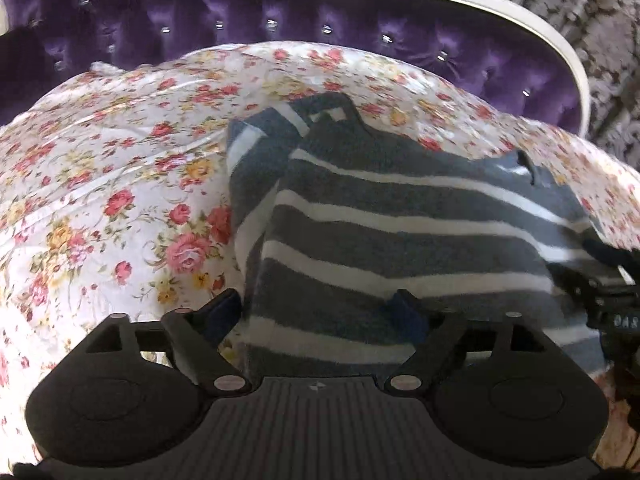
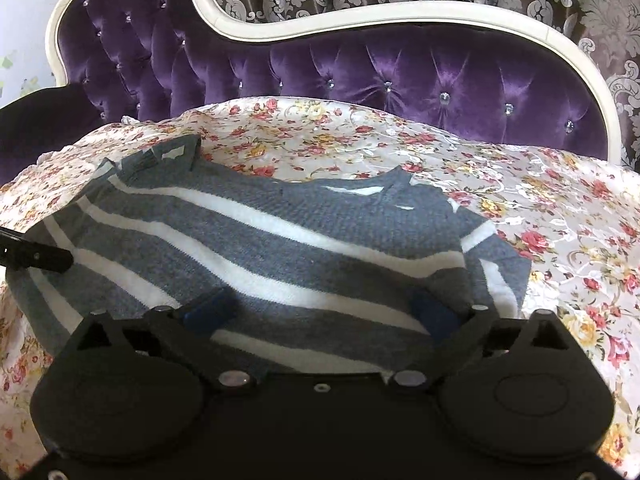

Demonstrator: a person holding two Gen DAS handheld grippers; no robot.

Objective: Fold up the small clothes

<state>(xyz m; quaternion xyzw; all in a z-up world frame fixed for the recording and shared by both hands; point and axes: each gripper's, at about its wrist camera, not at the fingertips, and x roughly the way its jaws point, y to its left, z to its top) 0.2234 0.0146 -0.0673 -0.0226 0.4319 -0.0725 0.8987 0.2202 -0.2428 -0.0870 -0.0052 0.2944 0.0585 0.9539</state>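
Striped sweater [image 2: 256, 256] is lying on the floral bedspread [image 2: 540, 208]; left tool [image 1: 316, 312] and right tool [image 2: 320, 308] are hovering wide open, gripping nothing.

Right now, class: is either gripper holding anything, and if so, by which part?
Nothing is held. The left gripper and right gripper both stand open over the striped sweater, which lies loose on the floral sheet.

Grey and white striped sweater [image 2: 256, 248] lies flat on the flowery bedspread [image 2: 540, 216], in front of the purple tufted headboard [image 2: 360, 68]. Right gripper [image 2: 320, 308] hangs wide open over the sweater's near hem, blue fingers [image 2: 434, 312] gripping nothing. Other gripper's black tip [image 2: 48, 259] pokes over the sweater's left edge.
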